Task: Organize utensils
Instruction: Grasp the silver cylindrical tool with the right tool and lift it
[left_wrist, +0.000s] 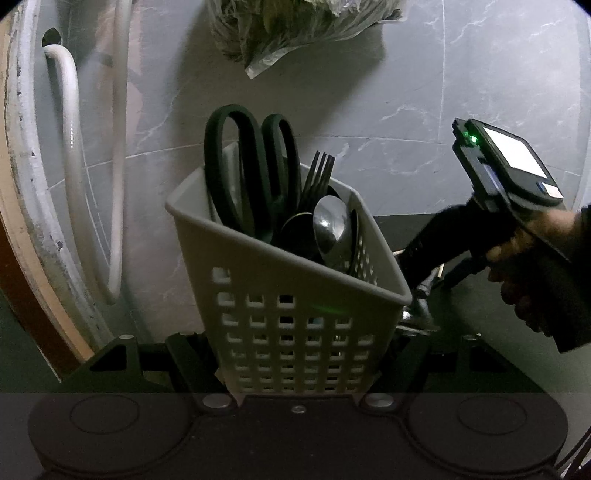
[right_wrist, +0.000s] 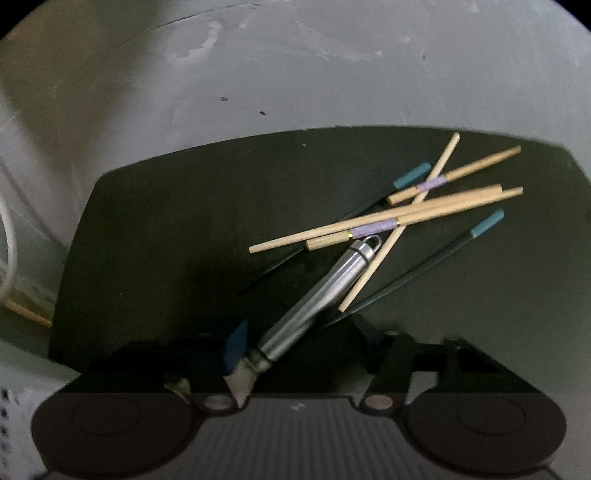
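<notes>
My left gripper (left_wrist: 295, 345) is shut on a grey perforated utensil caddy (left_wrist: 295, 325), held tilted in front of a tiled wall. Black-handled scissors (left_wrist: 236, 166), a black fork (left_wrist: 319, 173) and a steel spoon (left_wrist: 330, 225) stand in it. In the right wrist view a silver-handled utensil (right_wrist: 325, 288) lies on a black mat (right_wrist: 166, 240), its neck between the fingers of my right gripper (right_wrist: 310, 354). The blue-padded left finger (right_wrist: 236, 343) is beside it and the other finger stands apart, so the gripper is open. Wooden chopsticks (right_wrist: 388, 218) and black, teal-ended chopsticks (right_wrist: 413, 273) lie crossed beyond the handle.
A white hose (left_wrist: 70, 147) hangs at the left wall and a plastic bag of greens (left_wrist: 295, 26) hangs above the caddy. A person's hand (left_wrist: 524, 258) holds the right gripper at the caddy's right side. One wooden stick (right_wrist: 27, 314) lies off the mat's left edge.
</notes>
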